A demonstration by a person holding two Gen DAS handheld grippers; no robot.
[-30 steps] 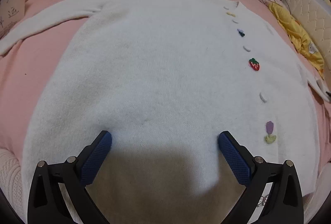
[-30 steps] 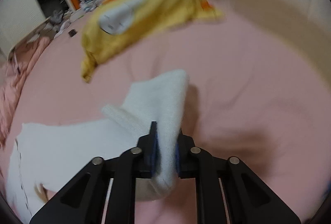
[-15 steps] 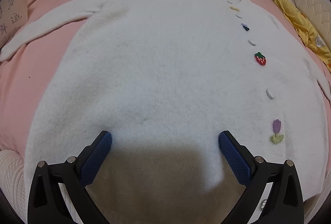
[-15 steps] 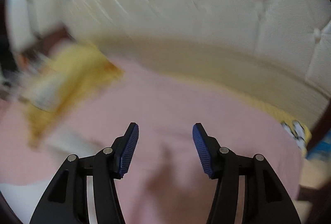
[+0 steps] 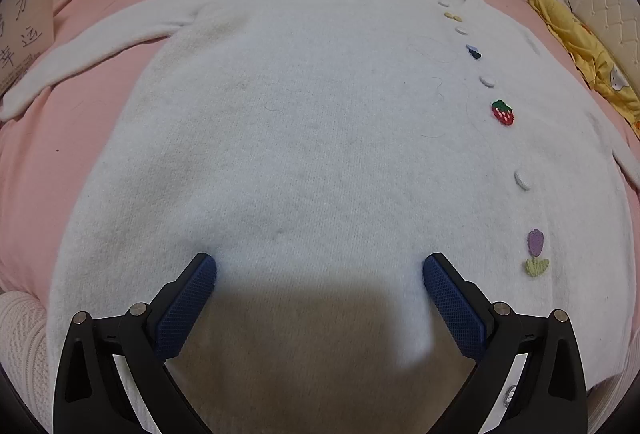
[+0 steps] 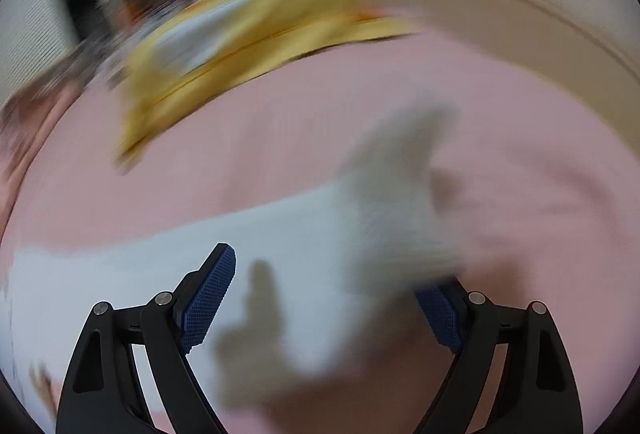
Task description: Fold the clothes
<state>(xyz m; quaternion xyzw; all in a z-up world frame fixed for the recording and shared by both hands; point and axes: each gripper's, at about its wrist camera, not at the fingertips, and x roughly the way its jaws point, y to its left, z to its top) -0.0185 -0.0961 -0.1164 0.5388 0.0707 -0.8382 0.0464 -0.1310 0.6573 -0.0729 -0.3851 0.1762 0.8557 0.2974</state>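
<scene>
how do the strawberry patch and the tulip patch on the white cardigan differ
The strawberry patch is red with a green top and compact; the tulip patch is purple with pale green leaves and taller. The strawberry sits about midway up the button line, the tulip nearer the hem. Both lie flat beside the buttons on the white cardigan.

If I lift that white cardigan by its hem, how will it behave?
The white cardigan lies flat and follows the pink bed, so it would probably droop limply. Its fuzzy knit probably grips well. The spread sleeve would likely trail behind.
</scene>
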